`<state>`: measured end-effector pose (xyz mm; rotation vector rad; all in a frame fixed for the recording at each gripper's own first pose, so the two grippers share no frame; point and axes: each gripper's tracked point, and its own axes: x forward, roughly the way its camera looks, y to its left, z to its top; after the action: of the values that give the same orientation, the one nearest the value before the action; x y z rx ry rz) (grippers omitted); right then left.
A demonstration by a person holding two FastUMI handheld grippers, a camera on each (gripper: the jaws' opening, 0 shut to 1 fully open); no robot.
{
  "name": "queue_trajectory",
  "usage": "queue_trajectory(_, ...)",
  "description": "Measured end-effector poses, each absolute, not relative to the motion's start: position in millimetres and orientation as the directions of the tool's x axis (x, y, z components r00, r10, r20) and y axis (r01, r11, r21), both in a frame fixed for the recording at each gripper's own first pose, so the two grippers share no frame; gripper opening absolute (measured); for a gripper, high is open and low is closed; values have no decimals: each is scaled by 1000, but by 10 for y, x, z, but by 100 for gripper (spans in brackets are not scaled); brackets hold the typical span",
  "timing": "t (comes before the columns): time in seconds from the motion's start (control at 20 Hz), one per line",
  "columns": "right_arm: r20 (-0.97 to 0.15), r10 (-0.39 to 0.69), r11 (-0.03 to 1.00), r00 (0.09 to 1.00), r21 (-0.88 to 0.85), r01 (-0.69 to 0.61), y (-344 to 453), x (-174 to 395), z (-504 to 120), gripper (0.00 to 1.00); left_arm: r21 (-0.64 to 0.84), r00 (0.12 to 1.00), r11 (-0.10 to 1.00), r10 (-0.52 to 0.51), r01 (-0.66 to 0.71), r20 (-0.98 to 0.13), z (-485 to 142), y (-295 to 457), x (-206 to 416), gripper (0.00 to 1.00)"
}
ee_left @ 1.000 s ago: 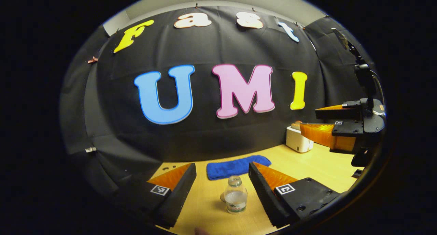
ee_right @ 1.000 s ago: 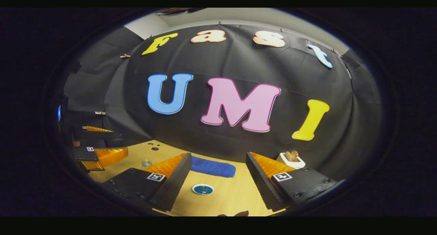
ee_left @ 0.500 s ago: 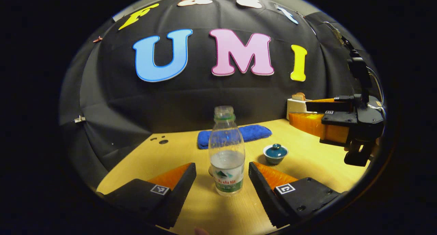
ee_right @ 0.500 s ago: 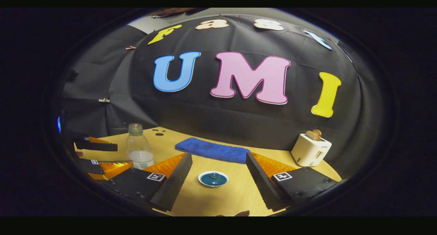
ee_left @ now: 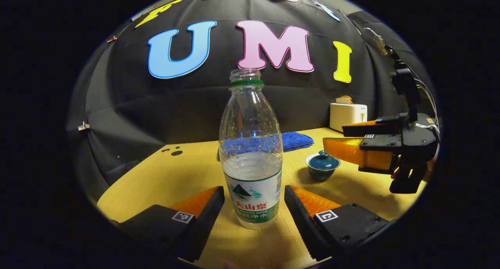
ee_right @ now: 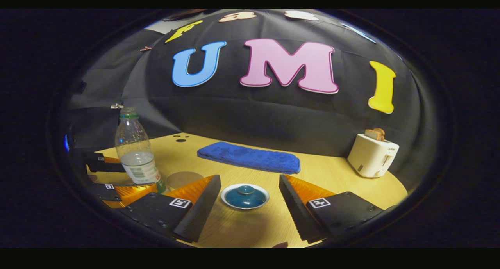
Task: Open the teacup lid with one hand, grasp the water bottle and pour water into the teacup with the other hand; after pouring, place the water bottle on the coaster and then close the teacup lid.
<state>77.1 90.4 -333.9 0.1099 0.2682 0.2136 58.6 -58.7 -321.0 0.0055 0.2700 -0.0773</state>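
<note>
lining up both spread-apart tongs: left gripper straddling water bottle, right gripper around lidded teacup; next needs closing on each.

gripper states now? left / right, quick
Left gripper: open, fingers either side of the water bottle, not touching.
Right gripper: open, holding nothing, teacup lid between its fingers.

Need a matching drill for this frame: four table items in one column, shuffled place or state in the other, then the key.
Items:
1. water bottle
2. teacup
3. towel
4. toaster

Descriptions:
A. blue, lying flat near the cloth wall
B. white, bread in its slot
C. uncapped, upright between the open left gripper fingers
D. lid on, ahead of the open right gripper

Pairs: 1-C, 2-D, 3-A, 4-B
</note>
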Motion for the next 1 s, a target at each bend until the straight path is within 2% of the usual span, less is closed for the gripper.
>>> queue_trajectory(0.25,-300,259,961,918,175,-214,1012,889,-3557,76,19,963,996,-84,91,-257,-3196,-657,611,97)
queue_trajectory(0.4,-324,281,955,903,191,-229,1072,909,-3633,70,20,962,995,-86,95,-257,-3222,-670,650,97)
queue_trajectory(0.45,-331,283,954,900,191,-230,1068,901,-3649,53,20,962,995,-86,94,-258,-3221,-669,660,97)
queue_trajectory(0.5,-334,285,954,898,191,-232,1060,889,-3638,50,19,962,995,-85,94,-261,-3232,-671,652,97)
queue_trajectory(0.6,-332,287,952,898,203,-229,1052,907,-3639,27,11,962,996,-84,90,-262,-3214,-672,657,97)
queue_trajectory(0.65,-328,295,949,898,208,-236,1071,901,-3627,32,8,961,996,-83,88,-263,-3231,-680,651,97)
queue_trajectory(1.0,-306,305,946,902,210,-248,1082,885,-3555,34,7,962,996,-80,85,-261,-3220,-691,676,97)
